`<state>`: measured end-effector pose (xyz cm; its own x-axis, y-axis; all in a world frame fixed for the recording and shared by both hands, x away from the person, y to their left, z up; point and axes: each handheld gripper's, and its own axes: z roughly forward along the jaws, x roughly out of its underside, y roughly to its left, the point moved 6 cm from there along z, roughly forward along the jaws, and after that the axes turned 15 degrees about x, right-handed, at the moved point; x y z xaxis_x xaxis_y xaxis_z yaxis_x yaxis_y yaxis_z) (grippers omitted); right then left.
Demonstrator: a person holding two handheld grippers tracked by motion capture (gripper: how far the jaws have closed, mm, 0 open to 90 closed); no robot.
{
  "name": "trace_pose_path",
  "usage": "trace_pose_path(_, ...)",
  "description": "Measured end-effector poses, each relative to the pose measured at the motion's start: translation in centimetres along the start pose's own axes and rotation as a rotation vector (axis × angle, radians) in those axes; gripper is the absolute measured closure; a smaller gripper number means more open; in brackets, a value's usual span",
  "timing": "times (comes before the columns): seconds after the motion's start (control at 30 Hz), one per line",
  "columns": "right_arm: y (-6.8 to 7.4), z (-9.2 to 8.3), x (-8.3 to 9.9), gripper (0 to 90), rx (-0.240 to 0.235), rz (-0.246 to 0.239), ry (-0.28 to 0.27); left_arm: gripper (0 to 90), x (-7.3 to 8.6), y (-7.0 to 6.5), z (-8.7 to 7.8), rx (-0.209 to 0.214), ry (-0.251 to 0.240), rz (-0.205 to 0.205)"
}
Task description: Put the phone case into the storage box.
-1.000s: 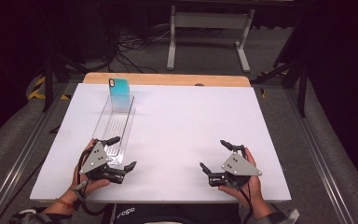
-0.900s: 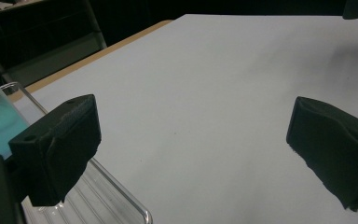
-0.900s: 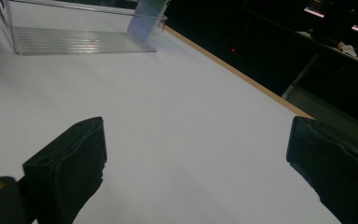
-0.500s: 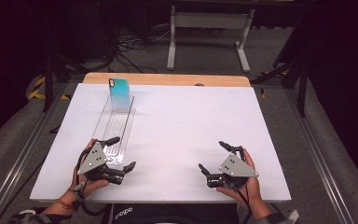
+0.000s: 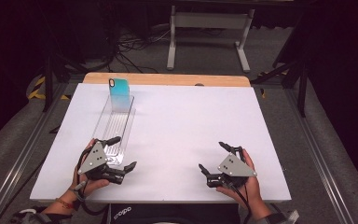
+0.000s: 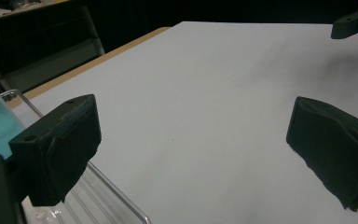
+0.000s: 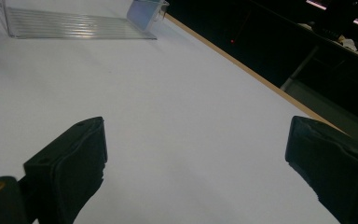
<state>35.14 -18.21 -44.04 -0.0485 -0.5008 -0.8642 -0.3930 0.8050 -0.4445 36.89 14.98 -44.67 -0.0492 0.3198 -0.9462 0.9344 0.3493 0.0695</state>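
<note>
White tabletop point(image 5: 177, 130) spreads ahead of both grippers. Clear tray point(image 5: 114, 128) lies just ahead of the left gripper point(image 5: 121, 153), near end touching it; teal phone point(image 5: 119, 87) stands at its far end. Right gripper point(image 5: 213, 157) sits well apart. Both are released, empty. A careless reach could nudge the light tray and topple the phone.
</note>
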Motion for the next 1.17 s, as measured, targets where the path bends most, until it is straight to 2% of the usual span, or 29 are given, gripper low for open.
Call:
trace_pose_path(0.73, -0.09, 0.26, 0.22, 6.8, -0.006, 0.004, 0.021, 3.7, 0.11, 0.14, 0.27, -0.005, 0.005, -0.014)
trace_pose_path(1.17, -0.33, 0.28, 0.3, 7.1, 0.001, 0.013, 0.026, 4.1, 0.11, 0.24, 0.34, -0.004, 0.019, -0.005)
